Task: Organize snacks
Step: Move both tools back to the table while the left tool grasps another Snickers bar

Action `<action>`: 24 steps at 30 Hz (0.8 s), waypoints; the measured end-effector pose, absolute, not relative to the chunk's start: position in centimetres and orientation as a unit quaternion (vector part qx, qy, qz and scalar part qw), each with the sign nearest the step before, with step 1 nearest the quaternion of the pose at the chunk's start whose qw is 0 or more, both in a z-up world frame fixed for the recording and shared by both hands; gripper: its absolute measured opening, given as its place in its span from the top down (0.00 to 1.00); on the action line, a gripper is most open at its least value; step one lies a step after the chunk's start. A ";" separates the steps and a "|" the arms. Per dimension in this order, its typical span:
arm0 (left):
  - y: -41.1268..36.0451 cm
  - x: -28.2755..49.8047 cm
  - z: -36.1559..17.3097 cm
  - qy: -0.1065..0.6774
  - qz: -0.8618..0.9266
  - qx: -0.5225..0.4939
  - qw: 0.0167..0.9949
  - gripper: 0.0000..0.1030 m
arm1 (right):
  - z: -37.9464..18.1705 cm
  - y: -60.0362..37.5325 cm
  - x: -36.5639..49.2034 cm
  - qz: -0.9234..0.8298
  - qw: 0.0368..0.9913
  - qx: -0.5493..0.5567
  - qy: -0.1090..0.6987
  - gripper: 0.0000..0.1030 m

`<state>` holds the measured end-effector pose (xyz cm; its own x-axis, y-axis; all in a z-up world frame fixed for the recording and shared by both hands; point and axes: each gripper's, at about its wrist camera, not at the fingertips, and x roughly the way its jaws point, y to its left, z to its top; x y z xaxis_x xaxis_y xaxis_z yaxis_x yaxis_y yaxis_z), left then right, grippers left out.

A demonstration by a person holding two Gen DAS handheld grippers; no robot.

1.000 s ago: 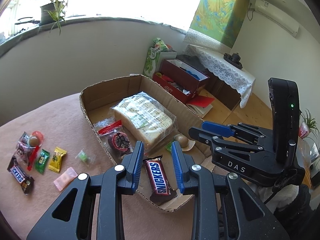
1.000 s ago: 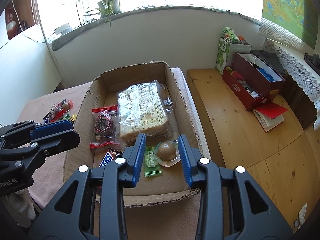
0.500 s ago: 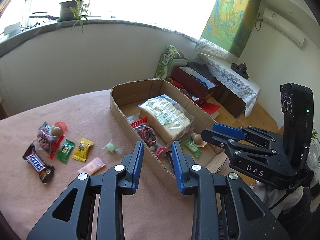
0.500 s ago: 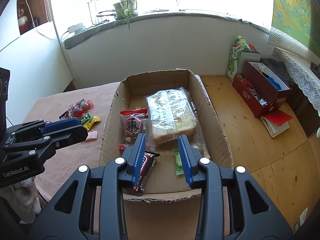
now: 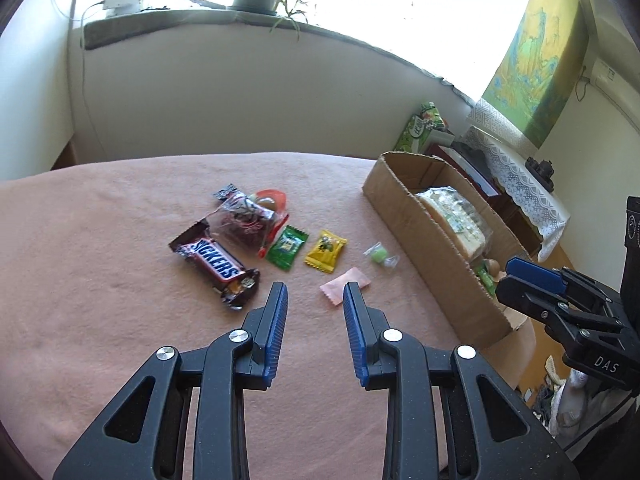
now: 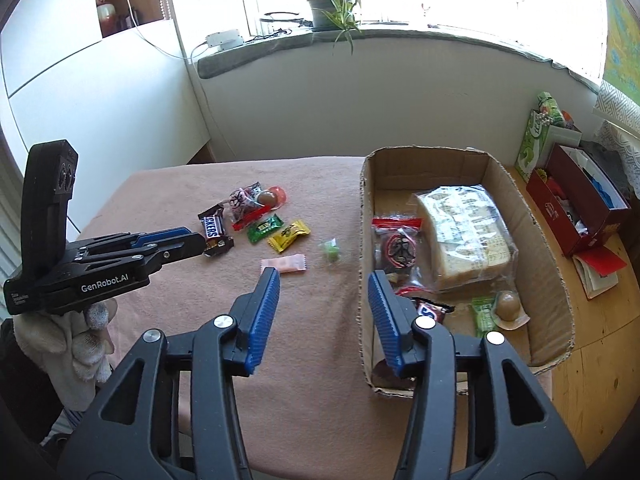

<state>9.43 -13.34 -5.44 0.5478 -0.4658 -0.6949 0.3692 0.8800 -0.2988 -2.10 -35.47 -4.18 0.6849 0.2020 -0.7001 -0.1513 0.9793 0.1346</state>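
Both grippers are empty. Left gripper (image 5: 315, 290) has a narrow gap between its blue pads and hangs over the pink cloth (image 5: 100, 300), its tips near a pink sachet (image 5: 345, 287). Right gripper (image 6: 323, 276) is opening, nothing between its jaws; it straddles the near left wall of the box (image 6: 554, 272). On the cloth lie a Snickers bar (image 5: 216, 266), a clear bag of sweets (image 5: 248, 224), a green packet (image 5: 287, 247), a yellow packet (image 5: 325, 255) and a small green candy (image 5: 379, 255), all well left of the box. Inside the box sit wrapped bread (image 6: 466, 236), a red-edged bag (image 6: 398, 248), another Snickers (image 6: 432, 310), a green sachet (image 6: 482, 314) and a brown ball (image 6: 507, 303).
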 end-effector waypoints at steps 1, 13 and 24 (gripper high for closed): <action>-12.7 9.6 -5.8 0.415 -0.231 -0.063 0.878 0.72 | -4.4 -34.7 -1.9 0.103 0.915 0.032 0.388 0.51; -9.0 11.3 -7.7 0.434 -0.196 -0.099 0.874 0.64 | -9.0 -27.7 2.5 0.131 0.893 0.008 0.430 0.51; -10.0 14.0 -8.9 0.445 -0.191 -0.099 0.869 0.54 | -13.2 -27.4 5.8 0.073 0.885 -0.004 0.459 0.49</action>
<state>14.04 -10.04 -8.94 0.5303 -0.4209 -0.7359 0.2444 0.9071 -0.3427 5.80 -27.42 -13.24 0.5677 0.1245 -0.8137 -0.1324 0.9894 0.0591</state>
